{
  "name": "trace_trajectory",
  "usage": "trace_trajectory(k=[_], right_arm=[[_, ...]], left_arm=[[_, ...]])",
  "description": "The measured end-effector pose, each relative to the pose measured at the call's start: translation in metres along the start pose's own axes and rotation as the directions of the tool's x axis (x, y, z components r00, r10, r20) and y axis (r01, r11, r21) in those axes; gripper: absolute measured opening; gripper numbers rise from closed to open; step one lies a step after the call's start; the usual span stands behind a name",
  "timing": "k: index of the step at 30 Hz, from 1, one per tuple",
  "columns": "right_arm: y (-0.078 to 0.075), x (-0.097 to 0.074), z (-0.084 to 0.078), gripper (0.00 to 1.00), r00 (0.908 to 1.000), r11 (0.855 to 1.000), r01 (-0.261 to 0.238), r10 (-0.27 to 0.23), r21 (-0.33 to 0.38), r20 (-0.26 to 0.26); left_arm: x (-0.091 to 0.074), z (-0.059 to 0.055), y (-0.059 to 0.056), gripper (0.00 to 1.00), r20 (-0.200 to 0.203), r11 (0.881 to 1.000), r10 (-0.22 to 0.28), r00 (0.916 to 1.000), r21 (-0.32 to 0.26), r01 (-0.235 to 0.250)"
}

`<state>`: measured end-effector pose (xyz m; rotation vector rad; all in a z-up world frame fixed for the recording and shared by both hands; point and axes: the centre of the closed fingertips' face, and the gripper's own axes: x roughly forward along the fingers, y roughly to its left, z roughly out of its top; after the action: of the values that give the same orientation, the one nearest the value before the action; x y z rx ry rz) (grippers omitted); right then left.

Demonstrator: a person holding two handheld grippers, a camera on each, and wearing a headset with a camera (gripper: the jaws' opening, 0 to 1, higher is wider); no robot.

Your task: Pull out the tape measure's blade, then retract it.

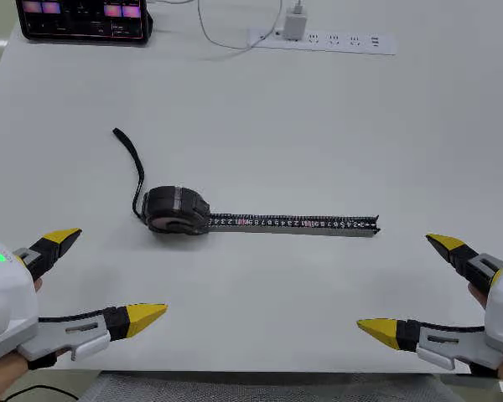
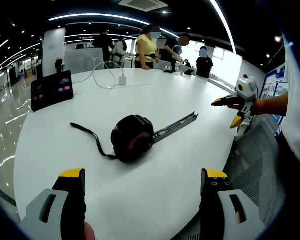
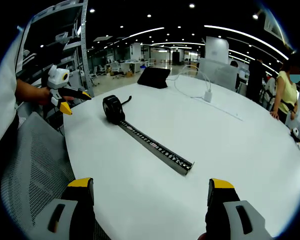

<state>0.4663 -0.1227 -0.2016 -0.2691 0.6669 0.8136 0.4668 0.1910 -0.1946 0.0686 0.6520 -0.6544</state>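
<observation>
Here, the tape measure (image 1: 176,210) lies on its side near the middle of the white counter (image 1: 335,126), a little toward the left edge. It has a round black case. Its dark blade (image 1: 293,223), marked with pale numerals, is drawn out flat toward the right edge, and a black strap (image 1: 132,163) curls toward the far edge. The left gripper (image 1: 116,273) and right gripper (image 1: 398,281) hover over the near edge, 1 at each side, well apart from the tape. Their yellow-tipped fingers (image 1: 142,315) are spread wide and hold nothing.

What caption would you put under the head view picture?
Tape measure on the white table, blade out, left gripper and right gripper open.
</observation>
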Motion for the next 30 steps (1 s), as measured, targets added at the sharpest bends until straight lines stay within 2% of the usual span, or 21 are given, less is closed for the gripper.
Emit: trace_trajectory(k=[13,20,30], right_arm=[[-0.004,0.008,0.007,0.92,0.9999,1.0,-0.017,0.017,-0.021,-0.001],[-0.009,0.01,0.005,0.89,0.9992,0.999,-0.032,0.031,-0.042,-0.024],[-0.021,0.013,0.008,0.87,0.9984,0.997,-0.044,0.042,-0.064,-0.039]], left_arm=[[0.011,0.005,-0.003,0.94,-0.008,1.0,0.002,1.0,-0.017,-0.003],[0.022,0.007,-0.004,0.93,-0.019,1.0,0.005,0.9998,-0.028,-0.006],[0.035,0.017,-0.008,0.93,-0.014,1.0,-0.006,0.9999,-0.028,0.005]])
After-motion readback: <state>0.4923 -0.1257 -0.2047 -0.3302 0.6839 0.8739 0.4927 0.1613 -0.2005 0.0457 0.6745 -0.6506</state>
